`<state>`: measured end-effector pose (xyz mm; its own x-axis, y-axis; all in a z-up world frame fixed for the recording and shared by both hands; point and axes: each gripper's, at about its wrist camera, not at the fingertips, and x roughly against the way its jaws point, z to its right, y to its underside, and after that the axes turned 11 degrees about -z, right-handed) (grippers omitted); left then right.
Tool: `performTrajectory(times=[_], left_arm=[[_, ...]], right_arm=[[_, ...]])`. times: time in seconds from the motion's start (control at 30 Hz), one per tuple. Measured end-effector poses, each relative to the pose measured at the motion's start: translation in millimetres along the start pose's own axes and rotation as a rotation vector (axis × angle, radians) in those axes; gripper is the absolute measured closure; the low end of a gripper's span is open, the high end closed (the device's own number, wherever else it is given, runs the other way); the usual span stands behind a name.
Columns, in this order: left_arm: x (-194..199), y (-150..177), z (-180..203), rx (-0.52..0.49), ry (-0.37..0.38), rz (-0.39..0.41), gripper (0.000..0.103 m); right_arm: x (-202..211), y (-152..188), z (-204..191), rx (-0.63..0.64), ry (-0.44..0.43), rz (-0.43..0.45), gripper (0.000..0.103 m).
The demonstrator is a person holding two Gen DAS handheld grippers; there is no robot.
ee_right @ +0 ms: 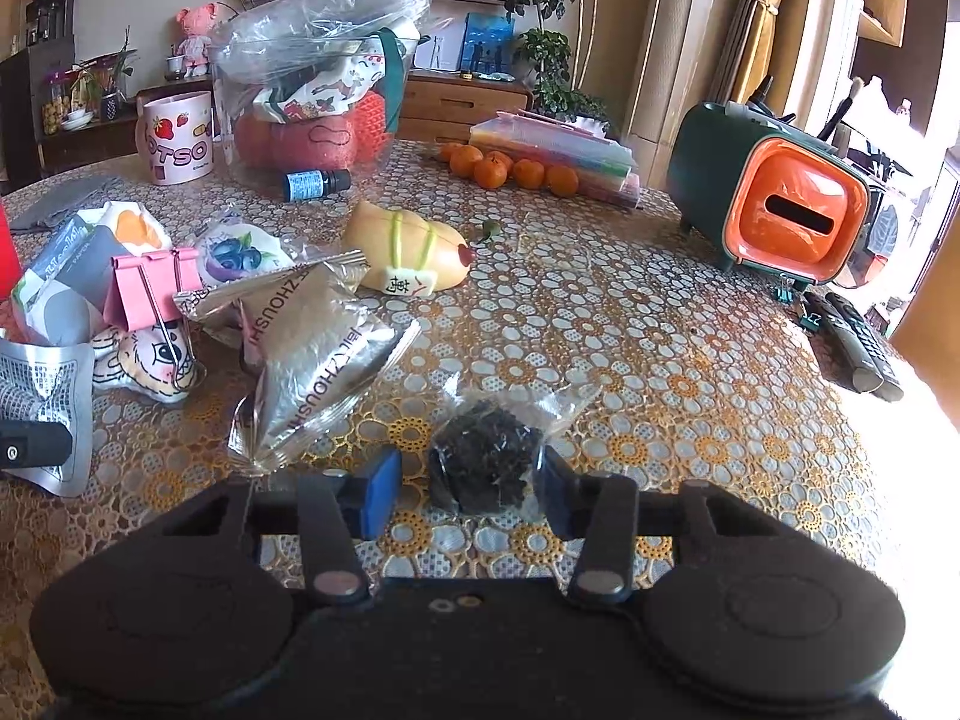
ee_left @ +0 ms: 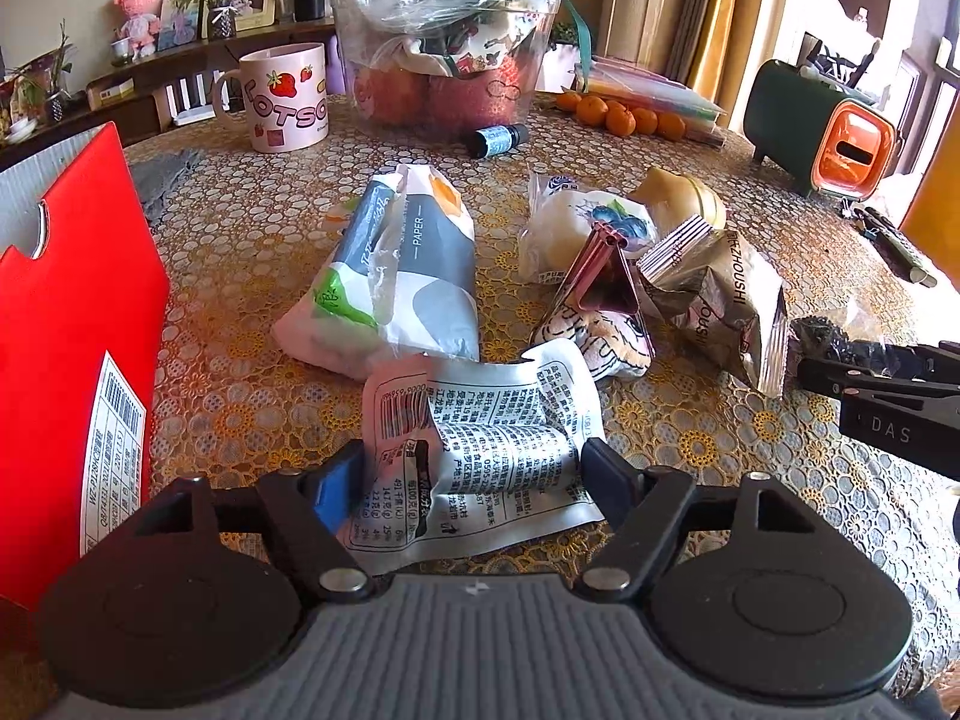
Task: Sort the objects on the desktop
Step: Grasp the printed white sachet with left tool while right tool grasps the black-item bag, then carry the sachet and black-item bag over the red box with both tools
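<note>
My left gripper (ee_left: 474,480) is open, its fingers on either side of a crumpled white printed snack wrapper (ee_left: 480,426) on the table. My right gripper (ee_right: 471,483) is open around a small clear bag of dark tea leaves (ee_right: 483,456); it also shows at the right of the left wrist view (ee_left: 840,342). Behind lie a tissue pack (ee_left: 396,276), a silver snack bag (ee_right: 318,354), a pink binder clip (ee_right: 150,288) on a cartoon plush (ee_right: 150,360), a blueberry-print bun pack (ee_right: 240,252) and a yellow squishy toy (ee_right: 414,252).
A red box (ee_left: 72,324) stands at the left. A strawberry mug (ee_left: 282,96), a clear bin with bags (ee_right: 318,96), a small dark bottle (ee_right: 315,183), oranges (ee_right: 510,171), a green-orange tissue box (ee_right: 774,204) and remotes (ee_right: 858,342) sit farther back.
</note>
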<state>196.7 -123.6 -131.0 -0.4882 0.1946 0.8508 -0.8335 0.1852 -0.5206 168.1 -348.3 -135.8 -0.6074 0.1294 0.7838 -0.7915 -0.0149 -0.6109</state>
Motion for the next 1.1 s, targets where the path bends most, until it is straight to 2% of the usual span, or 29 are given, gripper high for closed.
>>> performTrajectory(times=[0.13,0.3,0.7,1.1], left_arm=[[3,2,-3,0.022,0.009,-0.005,0.035],[11,5,-5,0.045,0.018,-0.007,0.039],[47,12,-4,0.055,0.045,0.031,0.039],[93,19,-8,0.04,0.037,0.069,0.039]], right_arm=[[7,3,1,-0.009,-0.002,0.003,0.069],[17,6,1,-0.008,-0.007,0.013,0.076],[57,11,-2,-0.025,-0.042,0.05,0.077],[107,13,-26,0.032,-0.111,0.095,0.077]])
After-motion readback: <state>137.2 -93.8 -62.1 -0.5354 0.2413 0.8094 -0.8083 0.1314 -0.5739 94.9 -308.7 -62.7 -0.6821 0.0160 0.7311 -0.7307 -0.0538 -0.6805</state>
